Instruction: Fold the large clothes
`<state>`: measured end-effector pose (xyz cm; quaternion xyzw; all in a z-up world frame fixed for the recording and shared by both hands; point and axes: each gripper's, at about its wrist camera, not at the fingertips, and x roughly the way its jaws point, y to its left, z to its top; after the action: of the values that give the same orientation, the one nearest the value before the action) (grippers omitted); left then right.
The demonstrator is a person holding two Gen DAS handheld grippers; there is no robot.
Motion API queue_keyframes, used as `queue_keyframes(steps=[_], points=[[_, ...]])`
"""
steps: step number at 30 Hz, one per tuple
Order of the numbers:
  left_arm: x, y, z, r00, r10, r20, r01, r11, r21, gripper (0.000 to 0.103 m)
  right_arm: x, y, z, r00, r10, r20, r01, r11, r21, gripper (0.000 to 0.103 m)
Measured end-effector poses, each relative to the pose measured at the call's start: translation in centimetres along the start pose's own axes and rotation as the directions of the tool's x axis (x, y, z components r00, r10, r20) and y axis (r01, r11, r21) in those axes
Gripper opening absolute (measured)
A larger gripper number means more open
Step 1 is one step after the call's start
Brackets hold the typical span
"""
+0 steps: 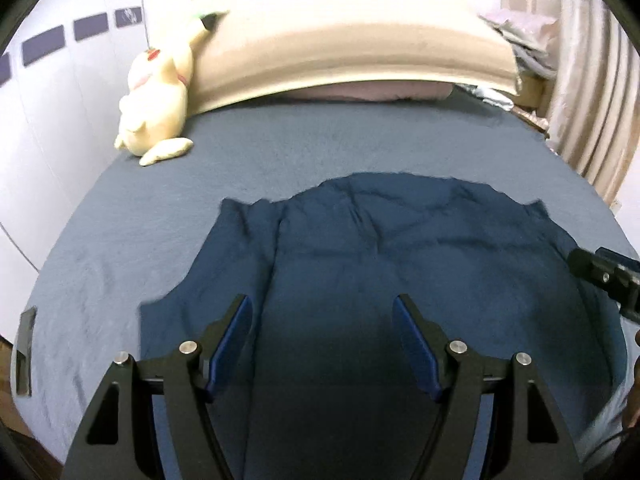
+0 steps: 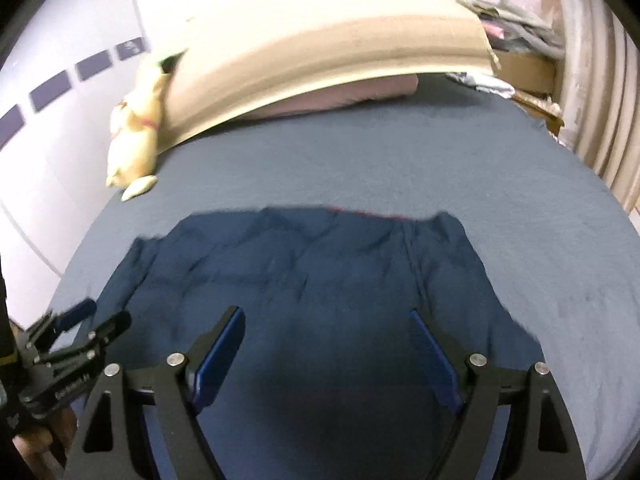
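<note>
Blue-grey bedsheet point(image 1: 132, 232) w/ navy garment point(image 1: 400, 264) spread flat; plush toy point(image 1: 154, 92) at 10 o'clock. Left gripper point(image 1: 322, 304) and right gripper point(image 2: 326, 312) both spread wide, nothing pinched.

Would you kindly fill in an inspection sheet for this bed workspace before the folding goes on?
Surface: bed with grey-blue sheet, lightly creased.
Job's things: dark blue garment spread flat, wrinkled near its far edge.
Clutter: plush toy at far left; beige cushion along the head.
Grippers: left gripper and right gripper open above the garment, nothing between the jaws.
Cables: nothing seen.
Surroundings: white wall left, curtain right.
</note>
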<state>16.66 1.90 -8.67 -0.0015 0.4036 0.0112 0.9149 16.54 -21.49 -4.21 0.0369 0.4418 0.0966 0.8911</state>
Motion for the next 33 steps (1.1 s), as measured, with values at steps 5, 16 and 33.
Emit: queue_keyframes(steps=[5,16,33], points=[[-2.6,0.0,-5.5,0.997,0.052,0.05,-0.052,0.999,0.014,0.074,-2.7,1.2,-6.8,0.999,-0.043,0.025,0.044,0.999,-0.019,0.087],[-1.3,0.3,-10.4,0.993,0.098,0.066,-0.099,0.995,0.016,0.075,-0.6,0.7,-12.2,0.993,-0.112,0.048,0.114,0.993,-0.027,0.089],[-10.1,0.7,-7.1,0.985,0.099,0.143,-0.095,0.995,-0.038,0.088,-10.1,3.4,-10.4,0.983,-0.113,0.148,0.117,0.993,-0.018,0.103]])
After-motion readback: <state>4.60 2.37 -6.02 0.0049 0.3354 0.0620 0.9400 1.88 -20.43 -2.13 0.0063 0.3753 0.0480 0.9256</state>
